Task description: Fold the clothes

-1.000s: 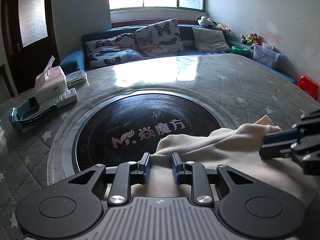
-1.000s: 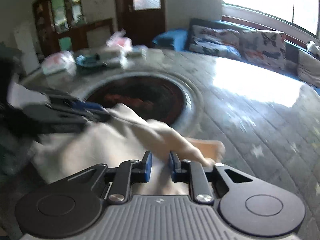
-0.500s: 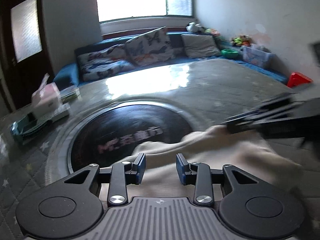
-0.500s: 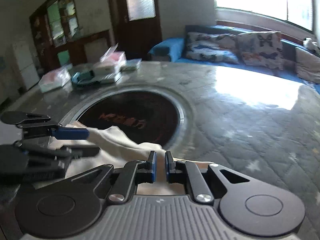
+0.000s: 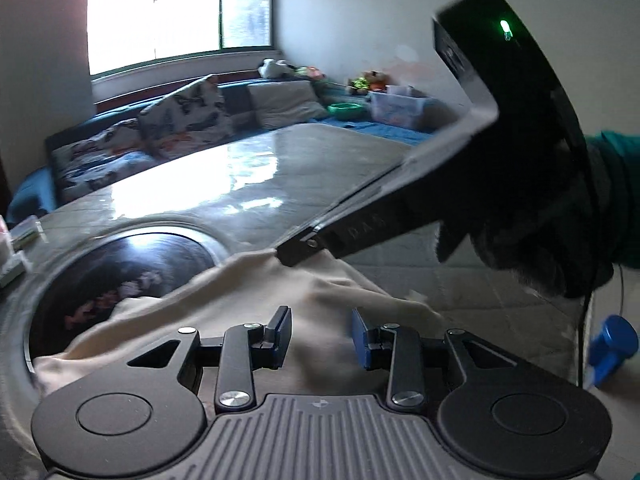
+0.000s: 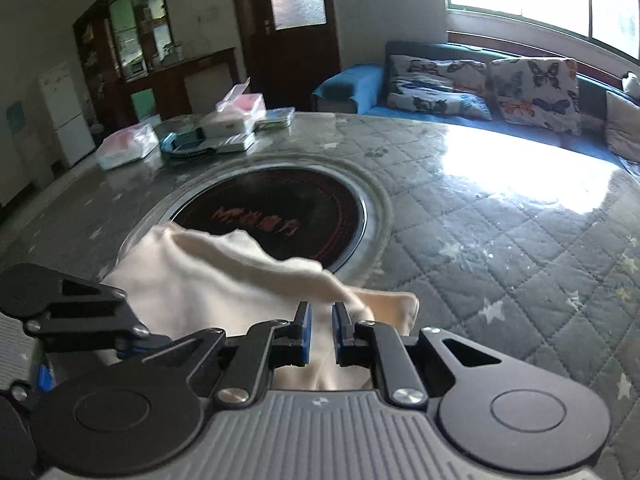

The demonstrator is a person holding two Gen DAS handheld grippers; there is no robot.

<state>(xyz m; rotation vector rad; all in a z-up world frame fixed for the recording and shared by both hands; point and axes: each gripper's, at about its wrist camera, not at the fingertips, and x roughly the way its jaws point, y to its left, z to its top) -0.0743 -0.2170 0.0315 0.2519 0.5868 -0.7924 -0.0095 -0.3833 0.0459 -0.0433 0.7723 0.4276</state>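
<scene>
Left wrist view: cream garment lies bunched on the quilted table, its far edge draped over the rim of the dark round inset. Left gripper hovers above the cloth with its fingers apart and nothing pinched between them. Right gripper reaches in from the right, its tip at a raised ridge of the fabric. Right wrist view: right gripper has its fingers almost together with cloth between them; whether the pads actually press it I cannot tell. Jaws have just been opening slightly. Judgement: early stage. Garment is rumpled, no flat layer or clean crease visible; spreading, smoothing and all folds appear left to do.
</scene>
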